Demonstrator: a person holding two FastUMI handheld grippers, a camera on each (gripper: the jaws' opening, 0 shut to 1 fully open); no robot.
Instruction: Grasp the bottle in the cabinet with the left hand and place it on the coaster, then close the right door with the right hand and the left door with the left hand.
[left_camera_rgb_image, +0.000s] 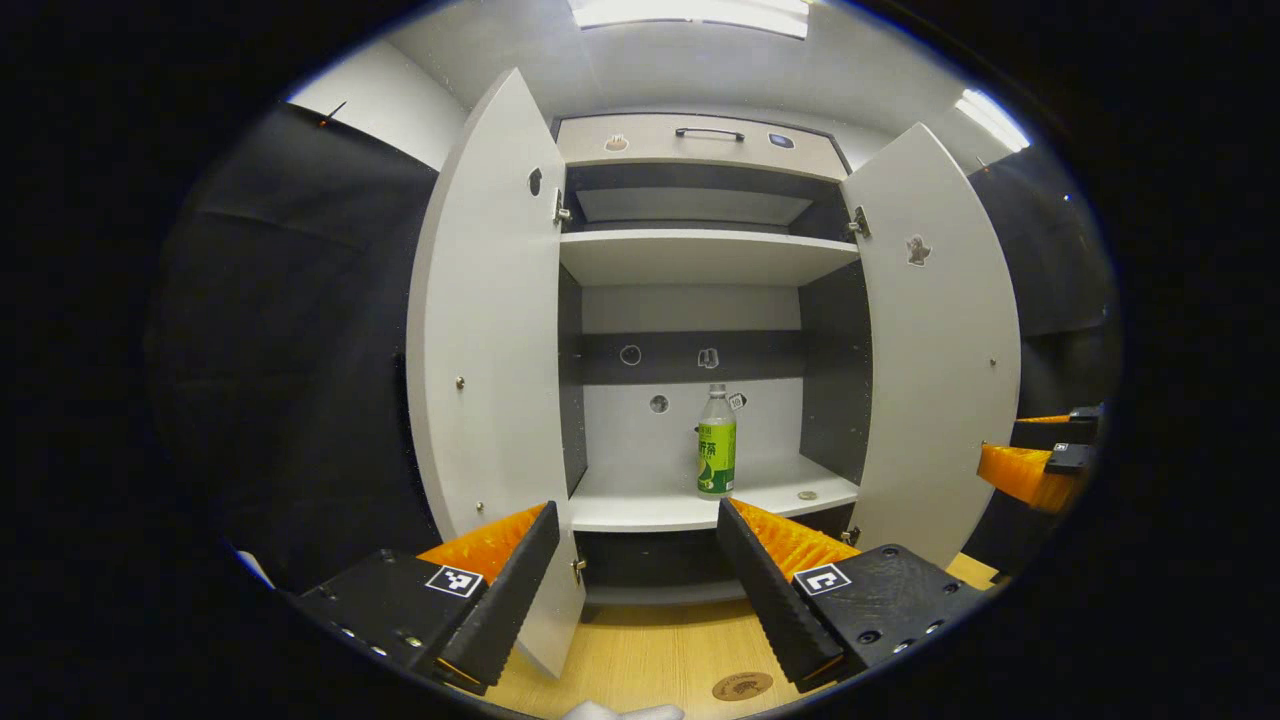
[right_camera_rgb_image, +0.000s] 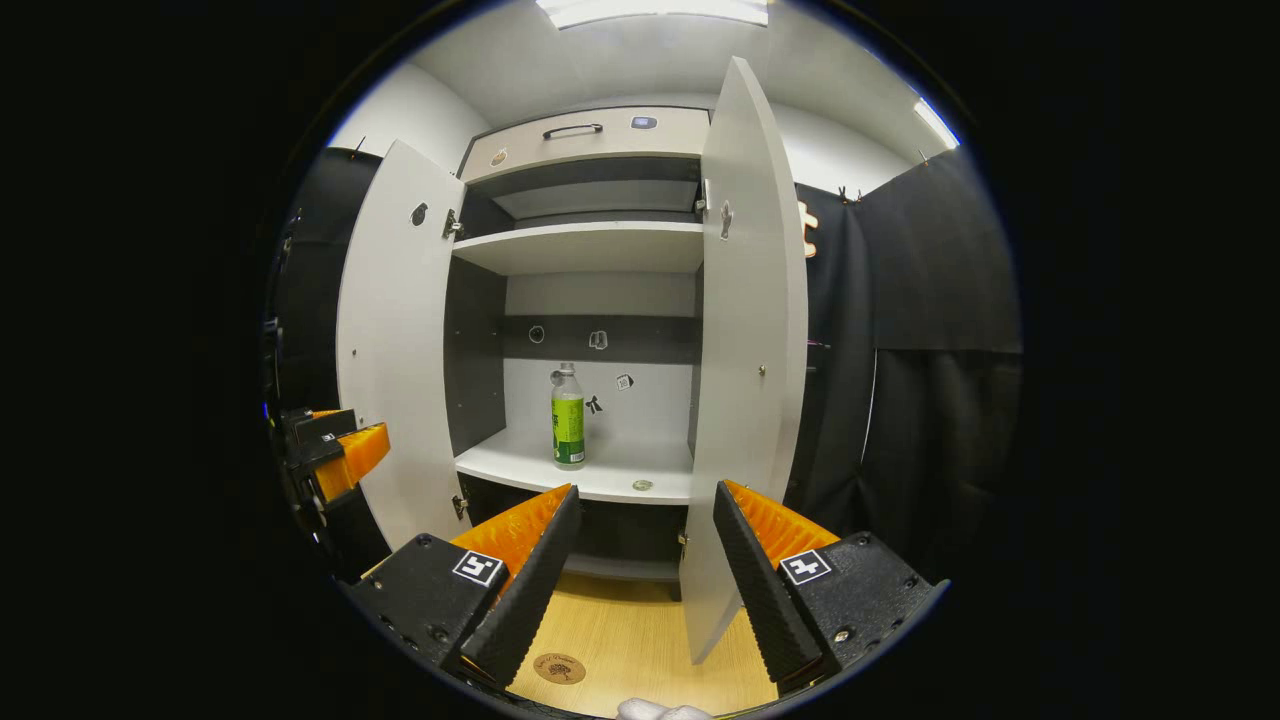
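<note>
I am holding my left tongs (left_camera_rgb_image: 640, 575) level, spread wide and empty, aiming into the open cabinet (left_camera_rgb_image: 700, 255) from short of its front edge. My right tongs (right_camera_rgb_image: 645, 565) are sitting level too, spread apart and gripping nothing, pointing at the cabinet with the edge of the right door (right_camera_rgb_image: 750, 340) standing between their fingers. Each pair is showing at the far rim of the other view, beside the cabinet.

The bottle (left_camera_rgb_image: 716, 443) is standing upright on the lower shelf (left_camera_rgb_image: 640, 505) inside the cabinet, toward the middle, well apart from both tongs. It is clear plastic with a white cap and a green wrap label; the white writing on the label is too small for me to read. A small round disc (left_camera_rgb_image: 807, 495) is lying on the same shelf, to the right of the bottle near the front edge.

The cabinet is pale grey board with dark inner walls, and the left door (left_camera_rgb_image: 490, 350) and right door are both swung open. The fingers of my tongs are black ribbed wedges backed in orange, each carrying a square black-and-white marker. In front of the cabinet, on the light wood-grain counter (left_camera_rgb_image: 650, 655), a round brown coaster (left_camera_rgb_image: 742, 686) is lying flat.
</note>
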